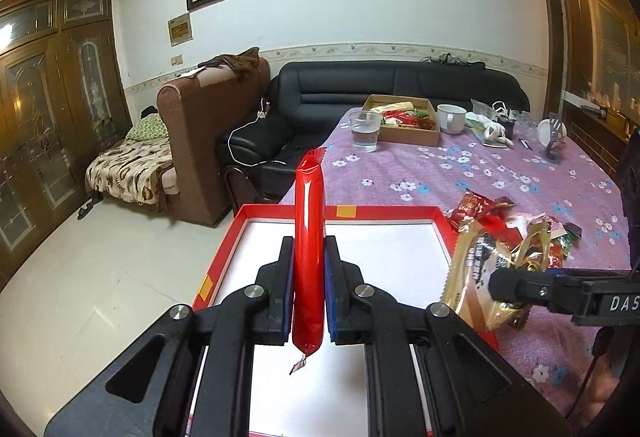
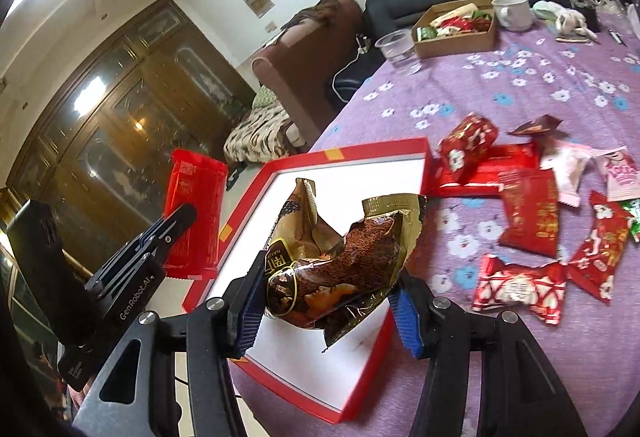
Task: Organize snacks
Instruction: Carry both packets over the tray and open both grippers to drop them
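- Snacks are the work: the red box (image 2: 404,153) with white floor lies empty on the surface (image 2: 500,89), so both packets probably hang above it to be put in.
- Left tongs (image 1: 308,269) are closed on a red packet (image 1: 309,237), standing on edge.
- Right tongs (image 2: 326,307) squeeze a crumpled gold-brown packet (image 2: 344,257).
- Loose snacks (image 2: 532,213) wait just beside the box; cup (image 2: 398,47) and cardboard box (image 2: 456,23) stand well apart, blocking nothing.
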Available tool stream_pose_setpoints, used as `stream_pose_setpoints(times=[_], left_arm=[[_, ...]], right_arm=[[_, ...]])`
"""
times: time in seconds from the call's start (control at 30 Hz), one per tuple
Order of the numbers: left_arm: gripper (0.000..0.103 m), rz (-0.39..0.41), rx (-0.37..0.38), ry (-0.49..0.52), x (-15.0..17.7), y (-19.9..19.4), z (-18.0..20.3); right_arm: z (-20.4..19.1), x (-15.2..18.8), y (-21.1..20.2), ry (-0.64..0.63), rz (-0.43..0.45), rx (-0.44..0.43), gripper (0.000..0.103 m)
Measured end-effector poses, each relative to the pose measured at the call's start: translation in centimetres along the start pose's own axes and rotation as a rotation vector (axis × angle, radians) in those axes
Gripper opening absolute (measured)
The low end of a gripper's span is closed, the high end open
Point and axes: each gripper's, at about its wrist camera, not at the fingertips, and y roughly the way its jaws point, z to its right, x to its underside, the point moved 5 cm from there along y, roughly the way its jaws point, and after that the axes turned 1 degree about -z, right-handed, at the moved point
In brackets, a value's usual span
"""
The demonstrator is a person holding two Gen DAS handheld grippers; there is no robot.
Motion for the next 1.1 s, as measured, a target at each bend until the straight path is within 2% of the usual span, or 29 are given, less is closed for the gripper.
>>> stream_pose_setpoints(times=[0.23, 0.37, 0.47, 0.5, 0.6, 0.63, 0.83, 1.1], left_arm=[[0.01, -0.032, -0.002, -0.001, 0.7, 1.0, -0.4], [0.011, -0.081, -0.018, -0.003, 1.5, 2.2, -0.7], [0.012, -0.098, -0.056, -0.009, 2.1, 2.5, -1.2], [0.016, -0.099, -0.07, -0.011, 2.2, 2.6, -1.4], [0.044, -0.093, -0.096, -0.034, 2.5, 2.3, -2.3], [0.048, -0.088, -0.105, -0.037, 2.5, 2.2, -2.5], [0.049, -0.099, -0.074, -0.03, 2.9, 1.9, -1.7], [0.056, -0.11, 0.02, 0.041, 3.4, 1.0, 2.9]], right_arm=[[-0.5, 0.5, 2.3, 0.0, -0.046, 0.001, 0.056], [-1.0, 0.8, 3.3, -0.006, -0.064, -0.008, 0.056], [-1.5, 1.0, 4.0, -0.008, -0.076, -0.013, 0.059], [-1.6, 1.0, 4.1, -0.007, -0.077, -0.016, 0.06], [-1.3, 0.8, 3.6, 0.009, -0.056, -0.04, 0.062], [-1.0, 0.7, 3.2, 0.016, -0.042, -0.046, 0.062], [2.9, 0.1, 0.3, 0.089, 0.032, -0.014, 0.062], [10.8, 0.6, -6.4, 0.22, 0.149, 0.088, 0.063]])
